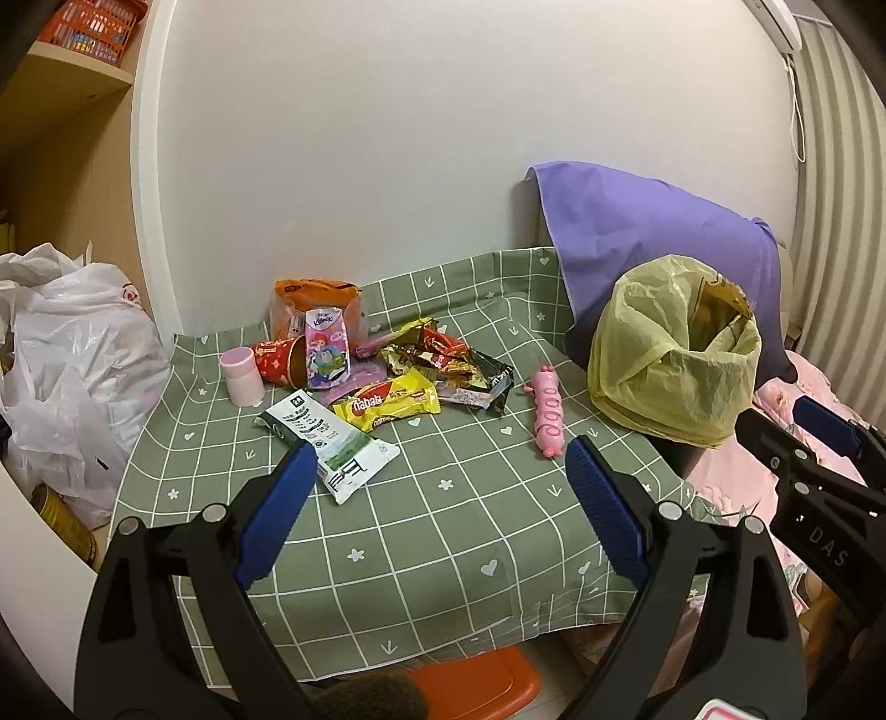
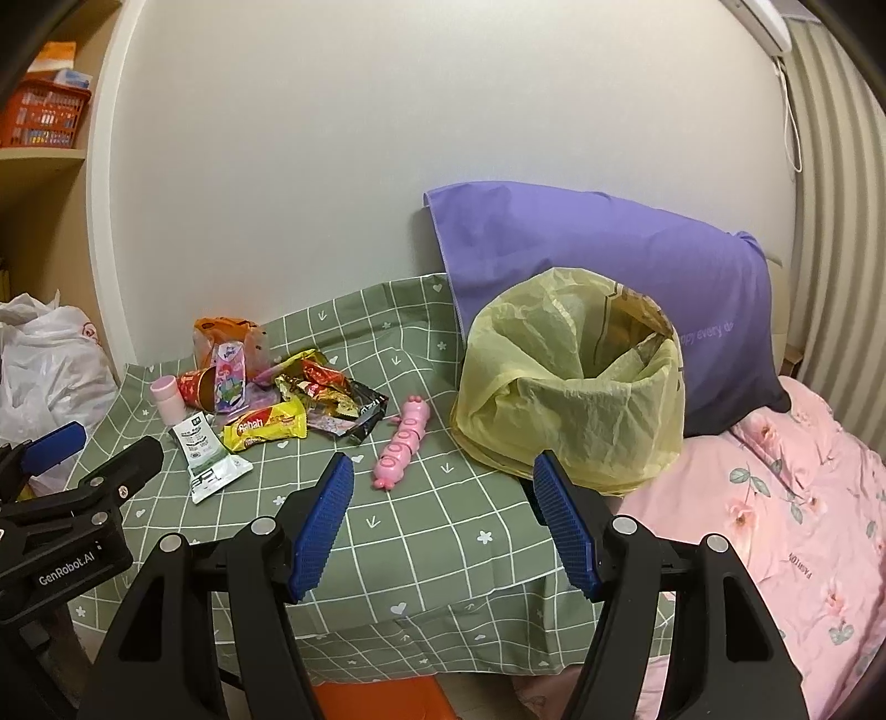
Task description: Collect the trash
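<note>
- A small table under a green checked cloth stands against a white wall, with a pink flowered blanket to its right and a purple pillow leaning on the wall behind.
- Stuffed white plastic bags sit off the table's left edge, and an orange basket rests on a shelf high on the left.
- An orange stool seat shows under the table's near edge.
- A bin lined with a yellow bag stands at the table's right edge; the bag's mouth gapes open, and what lies inside cannot be made out.
- The trash lies in a heap at the far left of the table: a yellow snack wrapper, a flattened white carton nearest the front, crumpled dark and gold wrappers, a red paper cup on its side, a cartoon tissue pack and an orange packet at the back.
- A small pink cup stands upright left of the heap.
- A pink toy lies alone between the heap and the bin.
- The left gripper is spread wide and empty, near the carton, its left fingertip overlapping it in view.
- The right gripper is also spread wide and empty, hovering between the toy and the bin, apart from the heap.
</note>
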Demonstrator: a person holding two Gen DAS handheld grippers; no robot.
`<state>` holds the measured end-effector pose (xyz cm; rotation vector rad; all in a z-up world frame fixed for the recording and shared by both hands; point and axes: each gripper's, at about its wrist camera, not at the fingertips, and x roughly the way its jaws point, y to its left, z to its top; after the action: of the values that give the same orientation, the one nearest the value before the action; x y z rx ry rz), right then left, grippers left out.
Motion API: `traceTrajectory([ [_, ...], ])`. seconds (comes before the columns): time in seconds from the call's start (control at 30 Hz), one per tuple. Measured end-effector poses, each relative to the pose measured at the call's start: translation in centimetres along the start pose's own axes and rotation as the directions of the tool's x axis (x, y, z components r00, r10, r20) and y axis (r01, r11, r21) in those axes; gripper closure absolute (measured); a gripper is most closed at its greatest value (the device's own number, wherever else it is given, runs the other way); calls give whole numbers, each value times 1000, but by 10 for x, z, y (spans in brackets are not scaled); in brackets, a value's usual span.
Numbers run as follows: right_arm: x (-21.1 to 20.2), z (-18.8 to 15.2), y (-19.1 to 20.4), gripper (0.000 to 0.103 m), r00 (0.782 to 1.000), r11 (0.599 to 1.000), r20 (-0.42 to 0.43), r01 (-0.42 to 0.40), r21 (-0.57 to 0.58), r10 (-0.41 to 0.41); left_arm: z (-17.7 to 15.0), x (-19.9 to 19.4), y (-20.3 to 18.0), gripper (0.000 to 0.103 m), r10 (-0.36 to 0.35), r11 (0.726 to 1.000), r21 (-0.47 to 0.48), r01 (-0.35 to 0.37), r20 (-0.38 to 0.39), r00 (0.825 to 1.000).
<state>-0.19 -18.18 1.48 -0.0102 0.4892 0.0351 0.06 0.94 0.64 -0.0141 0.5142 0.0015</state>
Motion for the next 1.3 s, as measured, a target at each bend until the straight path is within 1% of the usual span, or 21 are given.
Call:
traceTrajectory([
  [1.3, -7, -8, -13, 39, 1000, 1000, 3, 5, 24, -5, -2, -2, -7, 16, -21, 1000, 11, 21, -7, 1000],
])
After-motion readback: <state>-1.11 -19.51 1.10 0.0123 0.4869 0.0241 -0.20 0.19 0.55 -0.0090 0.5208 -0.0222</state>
